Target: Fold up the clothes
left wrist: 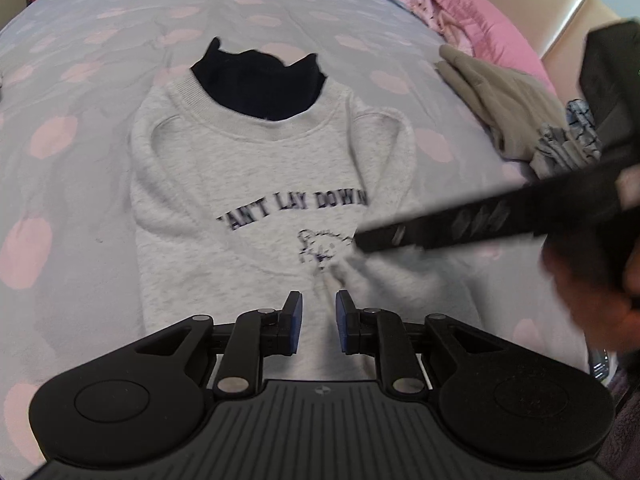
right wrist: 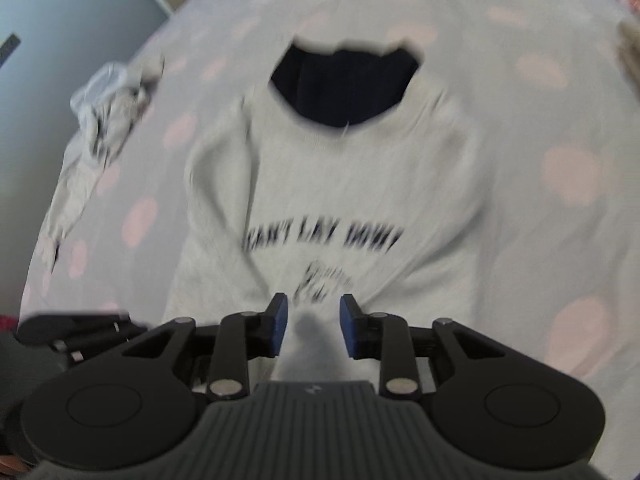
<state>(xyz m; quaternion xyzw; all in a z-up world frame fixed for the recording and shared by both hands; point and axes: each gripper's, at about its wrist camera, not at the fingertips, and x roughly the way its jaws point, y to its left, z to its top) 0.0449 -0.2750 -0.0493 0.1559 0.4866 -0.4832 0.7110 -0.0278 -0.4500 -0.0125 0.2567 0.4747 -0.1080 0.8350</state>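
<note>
Left wrist view: your left gripper (left wrist: 319, 322) over near hem of grey sweatshirt (left wrist: 248, 184), pads apart, nothing pinched. Sweatshirt flat, centre of dotted bedsheet (left wrist: 80, 92); black garment (left wrist: 260, 80) at its collar.

Right wrist view: your right gripper (right wrist: 313, 326) parted; raised fabric fold between pads, contact unclear through blur.

Soft fleecy cloth sweatshirt (left wrist: 248, 184); matt black plastic gripper (left wrist: 319, 322).

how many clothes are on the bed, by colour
grey sweatshirt: 1
dark garment, seen at the sweatshirt's neck: 1
beige garment: 1
grey patterned pieces, crumpled, count unsure: 1
pale grey crumpled garment: 1
total: 5
</note>
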